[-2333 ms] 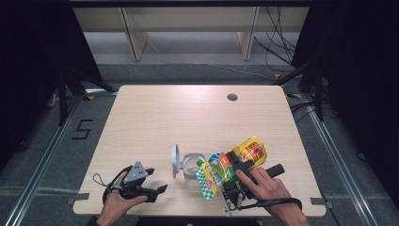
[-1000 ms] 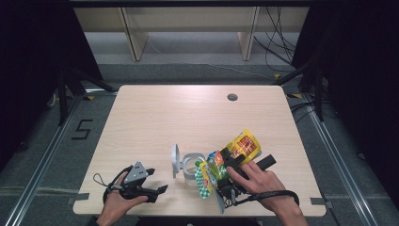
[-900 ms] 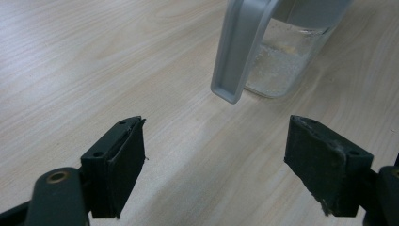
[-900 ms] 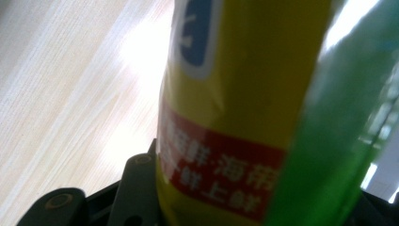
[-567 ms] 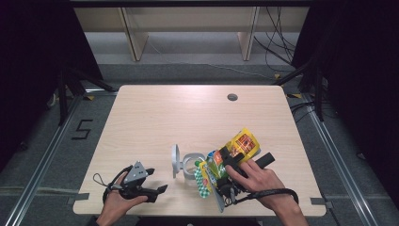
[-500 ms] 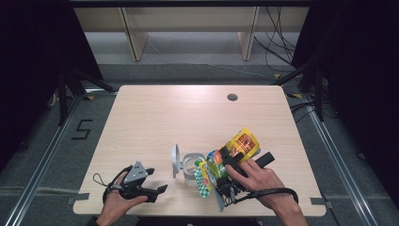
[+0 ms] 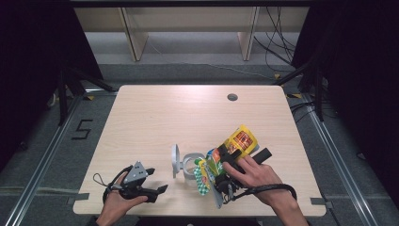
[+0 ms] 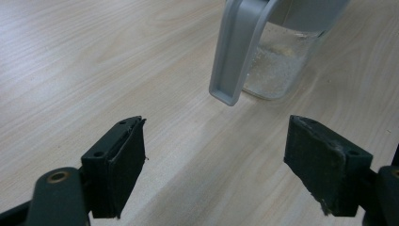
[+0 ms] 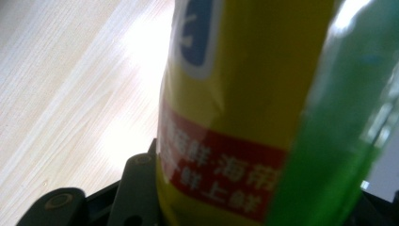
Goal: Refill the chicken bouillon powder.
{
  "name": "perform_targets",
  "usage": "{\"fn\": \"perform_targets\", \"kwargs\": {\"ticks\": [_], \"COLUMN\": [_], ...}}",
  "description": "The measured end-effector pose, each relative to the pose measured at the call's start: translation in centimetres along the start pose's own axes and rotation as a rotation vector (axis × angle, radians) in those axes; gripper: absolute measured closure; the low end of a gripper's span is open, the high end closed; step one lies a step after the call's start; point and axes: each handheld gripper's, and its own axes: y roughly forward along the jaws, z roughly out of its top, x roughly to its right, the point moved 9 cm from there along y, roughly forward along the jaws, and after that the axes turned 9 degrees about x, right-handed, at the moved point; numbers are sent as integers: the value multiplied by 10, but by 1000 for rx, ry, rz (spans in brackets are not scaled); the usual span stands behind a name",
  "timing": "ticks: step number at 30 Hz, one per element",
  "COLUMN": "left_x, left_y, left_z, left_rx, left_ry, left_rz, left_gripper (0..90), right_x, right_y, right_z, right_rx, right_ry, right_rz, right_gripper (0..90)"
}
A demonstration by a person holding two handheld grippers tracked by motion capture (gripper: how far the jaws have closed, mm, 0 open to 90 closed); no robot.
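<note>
A yellow snack bag [image 7: 241, 139] with a red label is held above the table's front right, with my right gripper [image 7: 225, 159] shut on it. In the right gripper view the yellow bag [image 9: 226, 94] is pressed close to the lens, a green packet [image 9: 324, 141] overlaps it, and one black finger [image 9: 136, 188] shows under it. More colourful packets [image 7: 203, 175] hang at the bag's left end, next to a clear jug [image 7: 189, 163] with a grey handle [image 7: 175, 160]. My left gripper [image 7: 157, 181] rests open near the front edge, pointing at the jug [image 8: 282, 70], with bare wood between its fingers.
The light wooden table [image 7: 188, 113] has a round cable hole [image 7: 232, 97] at the back right. Dark floor and metal rails surround it. A wooden shelf frame [image 7: 188, 28] stands beyond the far edge.
My right gripper has carried the snack bag a little to the left and away from the person. The left gripper and the jug have stayed put.
</note>
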Motion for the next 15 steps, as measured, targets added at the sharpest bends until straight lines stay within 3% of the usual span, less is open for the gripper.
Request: {"fn": "perform_targets", "kwargs": {"ticks": [1, 6, 8, 11, 12, 13, 14, 15], "left_x": [3, 2, 3, 3, 3, 2, 3, 3], "left_y": [0, -1, -1, -1, -1, -1, -1, -1], "left_z": [1, 1, 1, 1, 1, 1, 2, 2], "left_rx": [16, 6, 8, 12, 9, 8, 7, 16], "left_ry": [-18, -8, -16, -16, -15, -10, -10, -18], "left_rz": [-15, -17, -16, -12, -11, -12, -17, -17], "left_gripper": [202, 202, 203, 202, 203, 202, 203, 202], "right_x": [1, 2, 4, 4, 2, 6, 1, 3], "right_y": [0, -3, -4, -7, -8, -8, -9, -8], "right_z": [0, 0, -1, -1, -1, 1, 0, 4], "right_rx": [-1, 0, -3, -9, -17, -4, -28, -6], "right_ry": [-5, -2, -9, -1, 31, -24, 36, -13], "right_rz": [-14, 0, -17, -11, -14, -8, -10, 14], "right_gripper": [595, 595, 594, 595, 595, 595, 595, 595]}}
